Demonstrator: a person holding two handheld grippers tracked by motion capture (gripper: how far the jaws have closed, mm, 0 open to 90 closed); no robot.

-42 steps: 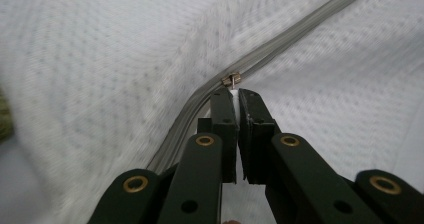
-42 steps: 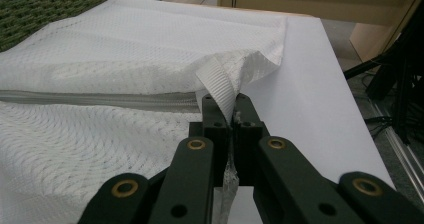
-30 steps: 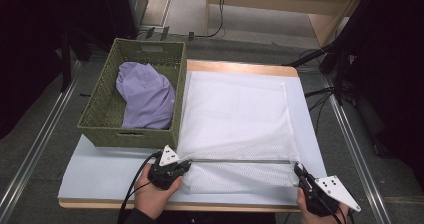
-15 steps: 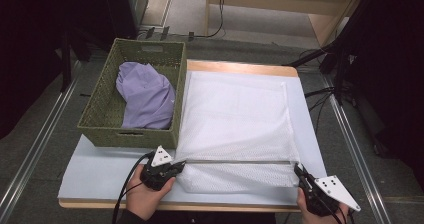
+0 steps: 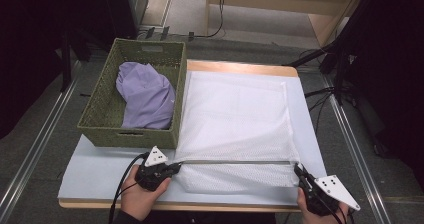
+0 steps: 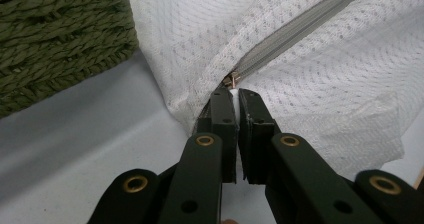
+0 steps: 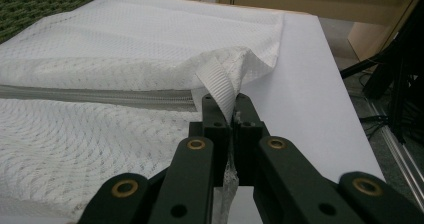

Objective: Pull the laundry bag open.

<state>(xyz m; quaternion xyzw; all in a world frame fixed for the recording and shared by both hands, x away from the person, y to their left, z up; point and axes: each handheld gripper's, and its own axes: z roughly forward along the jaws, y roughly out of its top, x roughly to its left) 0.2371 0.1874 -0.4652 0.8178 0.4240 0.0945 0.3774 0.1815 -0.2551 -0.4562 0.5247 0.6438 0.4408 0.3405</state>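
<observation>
White mesh bag [image 5: 235, 119] lying flat at table [image 5: 100, 159] centre, zipper [image 5: 235, 161] running along near edge; left gripper [image 5: 172, 168] at 7 o'clock, jaws pinching zipper-end fabric beside slider [image 6: 231, 79]; right gripper [image 5: 299, 170] at 5 o'clock, jaws clamping webbing tab [image 7: 220, 86]; green basket [image 5: 107, 119] holding lilac cloth [image 5: 145, 96] at 10 o'clock.

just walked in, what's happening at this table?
A person works a white mesh laundry bag with two handheld grippers. The left gripper is pinched shut at the zipper pull, and the right gripper clamps the webbing loop at the opposite end. A purple garment sits in the green woven basket.
</observation>
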